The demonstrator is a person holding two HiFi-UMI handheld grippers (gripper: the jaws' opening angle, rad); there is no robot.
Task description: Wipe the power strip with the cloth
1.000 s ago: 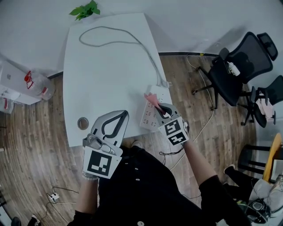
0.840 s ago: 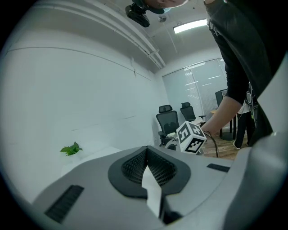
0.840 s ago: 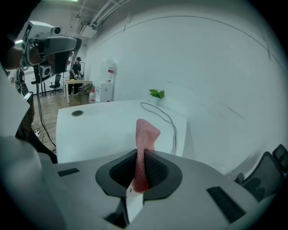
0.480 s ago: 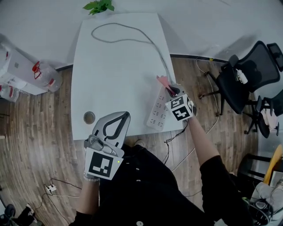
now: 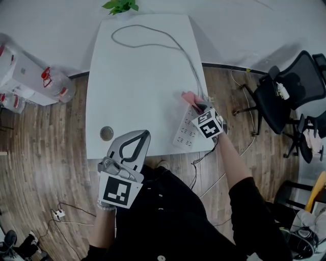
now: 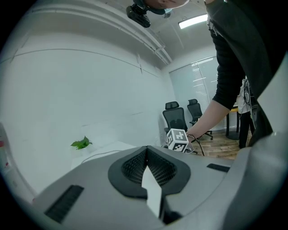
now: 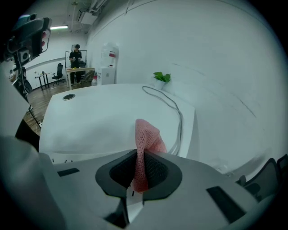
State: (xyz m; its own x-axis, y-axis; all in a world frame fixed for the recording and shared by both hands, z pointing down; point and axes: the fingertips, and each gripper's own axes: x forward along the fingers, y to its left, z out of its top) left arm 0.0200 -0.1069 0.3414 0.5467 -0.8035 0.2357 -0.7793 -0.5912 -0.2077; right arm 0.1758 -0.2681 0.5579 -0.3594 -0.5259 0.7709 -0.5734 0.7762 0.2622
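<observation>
The power strip (image 5: 185, 134) lies at the right edge of the white counter (image 5: 132, 86), close to the near corner, with its length pointing away from the person. Its grey cable (image 5: 153, 43) leaves the far end and runs in a loop toward the back of the counter.

The pink cloth (image 5: 191, 97) rests at this far end of the strip, just where the cable goes in. The right tool (image 5: 198, 107) is closed on the cloth (image 7: 145, 148): the fabric is pinched between the two jaws and a fold stands out in front of them. It seems to be held low and forward so that the free part of the cloth can rub the top of the strip.

The left tool (image 5: 142, 136) is closed too, with nothing in it (image 6: 146, 155). It hangs over the near edge of the counter, well apart from the strip, so I judge that it only waits and does not steady anything.

Around there are a small green plant (image 5: 121, 6) at the back, a round hole (image 5: 106, 133) in the counter, water bottles (image 5: 55, 84) on the floor at the left and an office chair (image 5: 285, 86) at the right. Only the cable is near the wiping path; the cloth could catch on it.
</observation>
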